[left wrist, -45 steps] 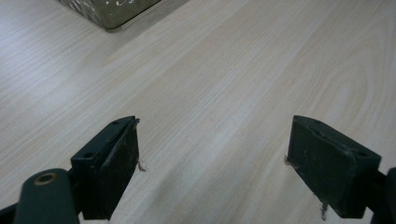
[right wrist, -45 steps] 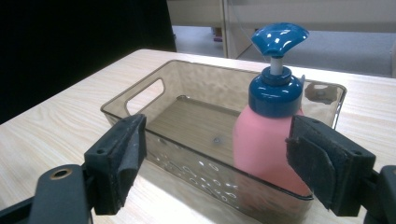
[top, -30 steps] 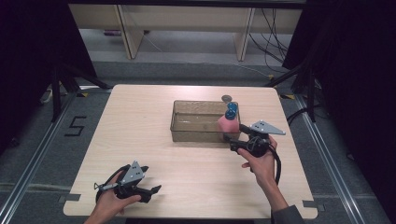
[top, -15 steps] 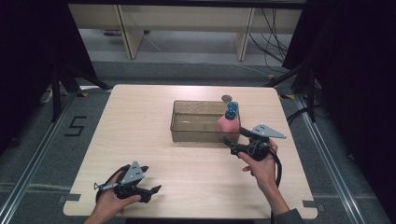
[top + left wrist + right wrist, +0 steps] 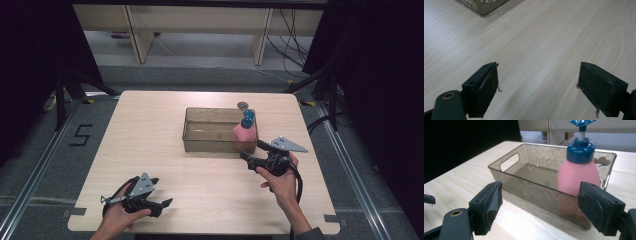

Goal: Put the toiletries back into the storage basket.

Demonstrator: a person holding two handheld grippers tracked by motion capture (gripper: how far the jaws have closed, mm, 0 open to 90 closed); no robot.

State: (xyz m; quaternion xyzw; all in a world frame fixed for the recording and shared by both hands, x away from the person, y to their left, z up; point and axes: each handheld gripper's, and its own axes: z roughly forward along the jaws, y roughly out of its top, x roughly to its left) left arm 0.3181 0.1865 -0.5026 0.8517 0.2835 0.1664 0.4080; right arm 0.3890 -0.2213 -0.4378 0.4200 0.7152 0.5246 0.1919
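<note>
Just beyond the open, empty right tongs (image 5: 537, 207), the pink bottle (image 5: 578, 173) stands inside the bin (image 5: 509, 161).

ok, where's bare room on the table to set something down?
Free: the left half of the table, between its left edge and the bin, and the front middle between the two grippers. Inside the bin, the left part is bare. Crowded: the bin's right end with the pink bottle.
</note>
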